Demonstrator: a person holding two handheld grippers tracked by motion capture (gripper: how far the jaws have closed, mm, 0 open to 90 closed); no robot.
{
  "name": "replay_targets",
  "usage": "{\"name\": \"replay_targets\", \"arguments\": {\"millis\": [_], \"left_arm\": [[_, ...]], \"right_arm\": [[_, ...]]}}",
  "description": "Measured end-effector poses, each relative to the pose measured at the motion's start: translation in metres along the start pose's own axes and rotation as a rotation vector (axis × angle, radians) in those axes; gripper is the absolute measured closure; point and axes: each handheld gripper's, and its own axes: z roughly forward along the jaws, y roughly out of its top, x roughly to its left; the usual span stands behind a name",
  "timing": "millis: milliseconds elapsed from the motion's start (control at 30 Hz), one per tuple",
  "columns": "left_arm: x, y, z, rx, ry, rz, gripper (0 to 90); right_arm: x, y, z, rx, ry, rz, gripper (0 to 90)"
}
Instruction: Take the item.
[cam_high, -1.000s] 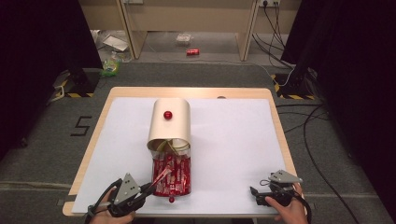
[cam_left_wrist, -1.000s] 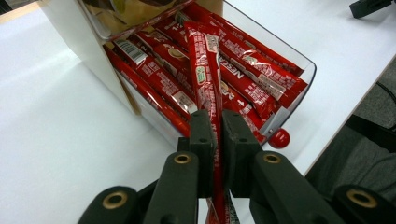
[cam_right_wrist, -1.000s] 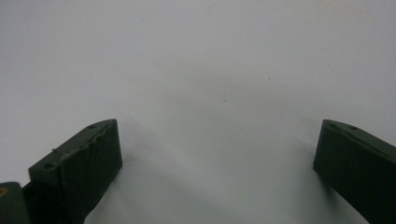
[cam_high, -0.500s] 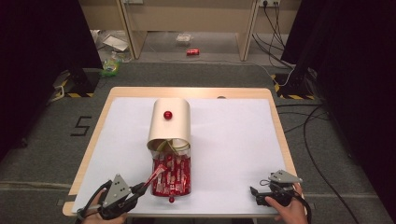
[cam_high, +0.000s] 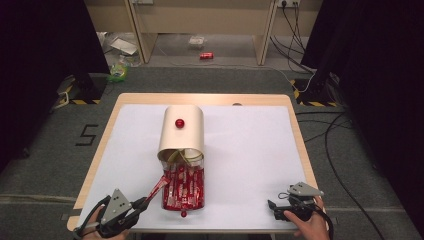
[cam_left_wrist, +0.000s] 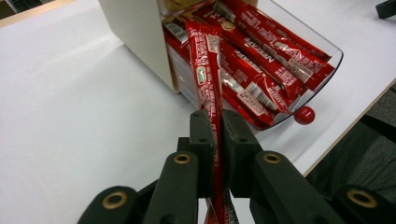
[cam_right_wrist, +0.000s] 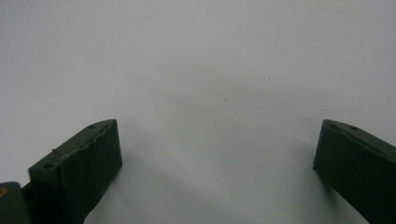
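Left gripper view shows my left gripper (cam_left_wrist: 215, 122) pinching one red sachet (cam_left_wrist: 208, 70), its far end reaching into the clear drawer (cam_left_wrist: 327, 49) of the beige dispenser (cam_high: 182, 131); my right gripper (cam_right_wrist: 217, 154), jaws spread and empty, rests on the white table (cam_high: 250, 150), well right of that dispenser.

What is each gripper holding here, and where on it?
Left gripper pinches a red sachet near its lower end. Right gripper is open, holding nothing.

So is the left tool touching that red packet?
Touching. In the left gripper view the left tool has both black jaws pressed against the red packet.
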Motion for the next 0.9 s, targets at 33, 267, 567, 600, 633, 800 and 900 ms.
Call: {"name": "replay_targets", "arguments": {"millis": [33, 267, 567, 600, 633, 800, 900], "left_arm": [[0.003, -0.001, -0.001, 0.0, 0.011, -0.006, 82.9], [0.015, -0.004, 0.0, -0.002, 0.053, -0.034, 82.9], [0.022, -0.005, 0.0, 0.002, 0.09, -0.043, 82.9], [0.023, -0.006, 0.0, 0.004, 0.093, -0.046, 82.9], [0.025, -0.006, 0.001, 0.005, 0.099, -0.048, 82.9], [0.03, -0.005, 0.006, 0.004, 0.11, -0.052, 82.8], [0.036, -0.003, 0.009, -0.001, 0.127, -0.06, 82.8]], "right_arm": [[0.0, 0.0, 0.0, 0.0, 0.0, 0.001, 1.3], [0.0, 0.0, 0.0, -0.001, 0.0, 0.0, 1.2], [0.0, 0.0, 0.0, 0.001, 0.001, 0.003, 1.2], [0.0, 0.0, 0.0, 0.0, 0.0, 0.001, 1.2], [0.0, 0.0, 0.0, 0.0, 0.0, 0.001, 1.2], [0.0, 0.0, 0.0, 0.001, 0.0, 0.003, 1.2], [0.0, 0.0, 0.0, 0.001, 0.001, 0.004, 1.2]]}}
